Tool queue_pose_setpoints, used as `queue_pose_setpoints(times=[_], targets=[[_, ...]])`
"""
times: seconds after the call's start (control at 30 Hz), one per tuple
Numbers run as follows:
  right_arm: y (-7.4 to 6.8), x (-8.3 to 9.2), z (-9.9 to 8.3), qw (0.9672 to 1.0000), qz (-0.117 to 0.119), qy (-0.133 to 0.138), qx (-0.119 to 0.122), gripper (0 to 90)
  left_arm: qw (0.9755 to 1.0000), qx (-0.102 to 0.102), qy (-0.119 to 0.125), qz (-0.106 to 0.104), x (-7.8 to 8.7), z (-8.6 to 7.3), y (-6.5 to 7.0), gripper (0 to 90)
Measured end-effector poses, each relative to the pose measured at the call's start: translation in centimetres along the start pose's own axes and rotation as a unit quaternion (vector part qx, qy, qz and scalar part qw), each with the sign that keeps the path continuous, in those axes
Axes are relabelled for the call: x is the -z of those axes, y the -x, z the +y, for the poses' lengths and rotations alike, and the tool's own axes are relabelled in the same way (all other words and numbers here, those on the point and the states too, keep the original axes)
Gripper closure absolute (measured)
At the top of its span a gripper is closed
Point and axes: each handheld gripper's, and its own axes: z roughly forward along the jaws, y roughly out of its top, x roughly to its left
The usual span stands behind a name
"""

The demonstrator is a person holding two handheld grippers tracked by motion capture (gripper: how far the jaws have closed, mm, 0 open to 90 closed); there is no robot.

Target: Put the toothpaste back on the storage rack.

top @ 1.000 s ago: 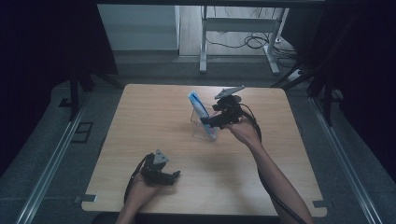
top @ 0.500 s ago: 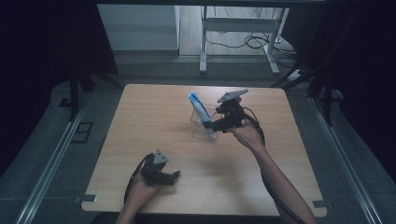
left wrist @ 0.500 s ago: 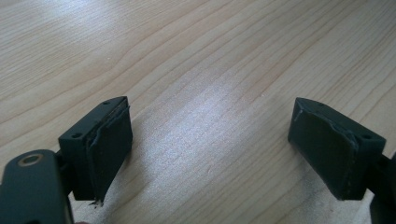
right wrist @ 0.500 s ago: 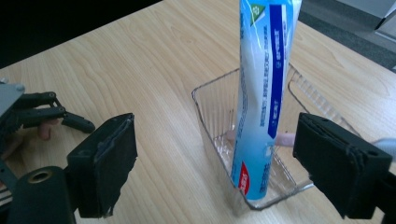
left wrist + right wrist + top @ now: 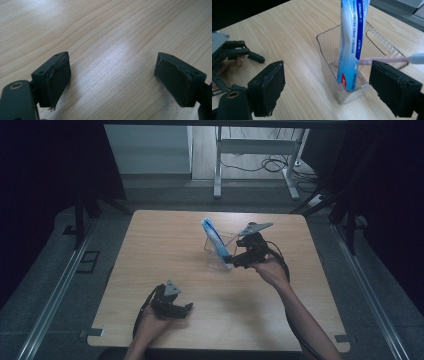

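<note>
— While the right gripper (image 5: 327, 85) hangs at the lower edge of its own view, how do its fingers (image 5: 268, 87) stand?

— Wide apart, having just been opening, with nothing pressed between them. The blue-and-white packet (image 5: 350, 45) stands upright in the clear plastic bin (image 5: 324, 47) at centre frame, beyond the fingers, and a pink toothbrush (image 5: 384, 60) lies slanted across the bin to the right.

— And in the high view?

— That gripper (image 5: 239, 261) sits right of centre, just beside the bin (image 5: 215, 262), the packet (image 5: 215, 237) leaning up to the upper left.

— The left gripper (image 5: 181, 309)?

— Lower left of the surface (image 5: 150, 250), well apart from the bin. Its fingers (image 5: 58, 77) are spread over bare wood, empty.
</note>
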Motion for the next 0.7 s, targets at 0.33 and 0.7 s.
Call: queue_pose_setpoints(times=[0.33, 0.7], targets=[[-0.5, 1.3, -1.9, 1.0, -0.007, 0.004, 0.003, 13.6, 1.0, 0.001, 0.001, 0.0, 0.0, 0.0, 0.0, 13.9], [-0.9, 2.4, -4.3, 0.9998, -0.016, -0.003, 0.008, 13.6, 1.0, 0.0, 0.0, 0.0, 0.0, 0.0, 0.0, 13.9]])
